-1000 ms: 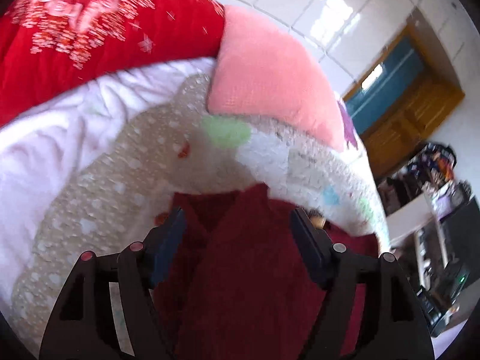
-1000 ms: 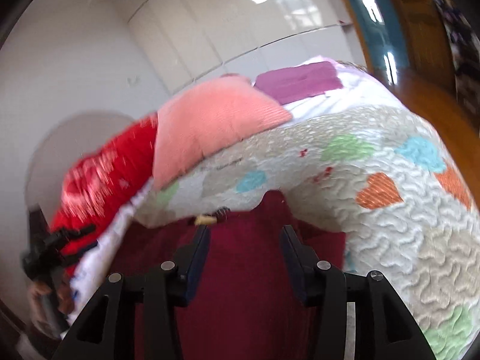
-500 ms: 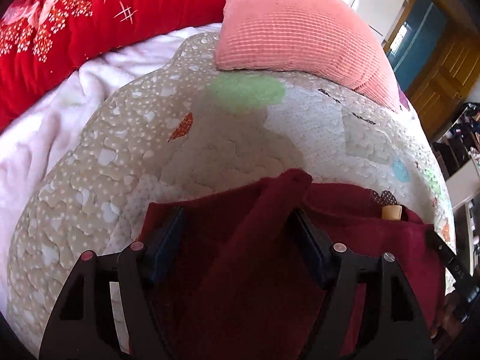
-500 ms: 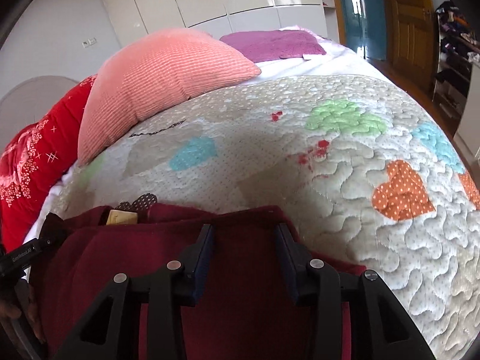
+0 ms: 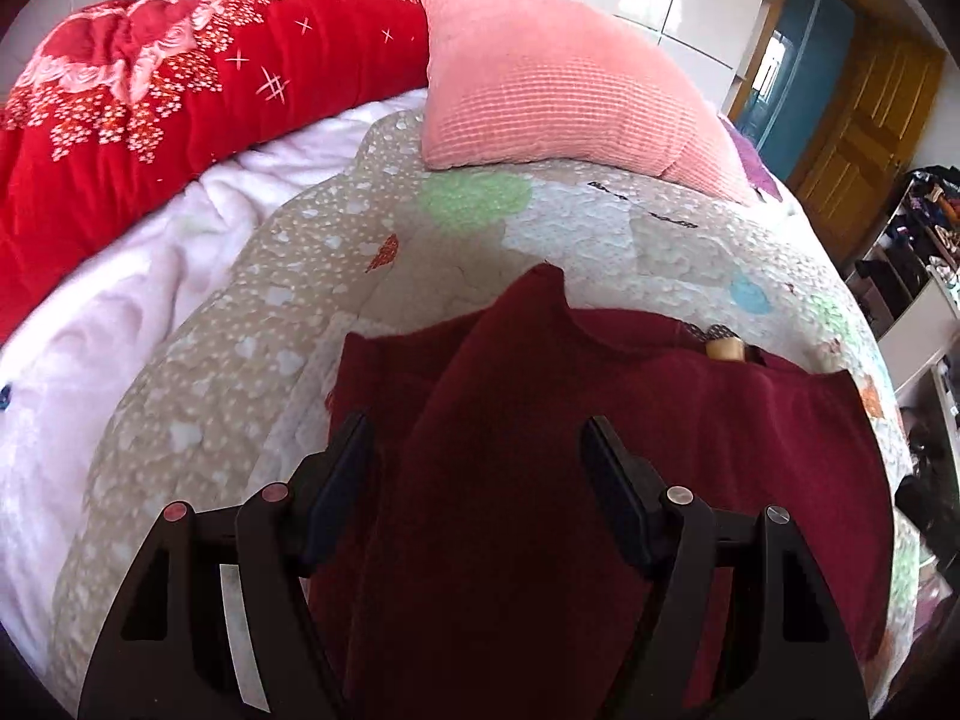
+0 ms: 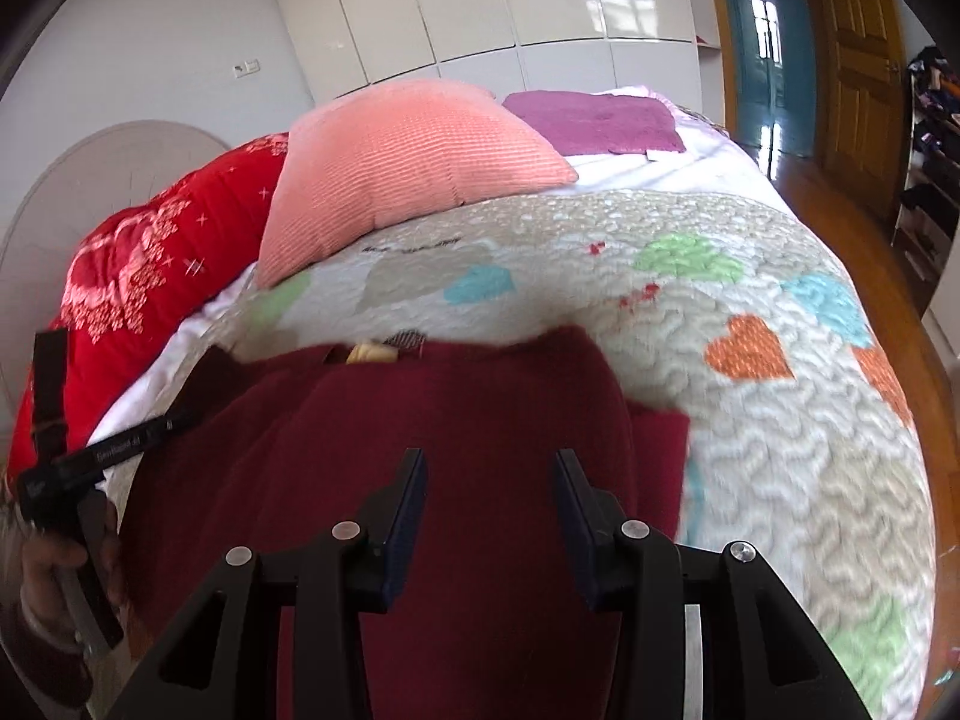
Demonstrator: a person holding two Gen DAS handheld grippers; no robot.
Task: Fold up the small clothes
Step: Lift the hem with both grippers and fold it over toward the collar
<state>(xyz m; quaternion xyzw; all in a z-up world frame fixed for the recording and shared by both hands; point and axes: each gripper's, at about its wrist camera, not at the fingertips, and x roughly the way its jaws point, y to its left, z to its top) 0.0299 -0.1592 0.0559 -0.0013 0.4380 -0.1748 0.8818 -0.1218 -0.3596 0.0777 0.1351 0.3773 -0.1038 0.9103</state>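
Left gripper [image 5: 474, 450] pinching fuzzy maroon garment [image 5: 690, 420], bumpy quilt [image 5: 690, 252]

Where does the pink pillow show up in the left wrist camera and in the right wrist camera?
Left wrist view: the pink pillow lies at top centre, right of the red blanket.
Right wrist view: the pillow lies upper left of centre, again right of the blanket.
Shared landmark: the tan tag at the maroon garment's far edge.
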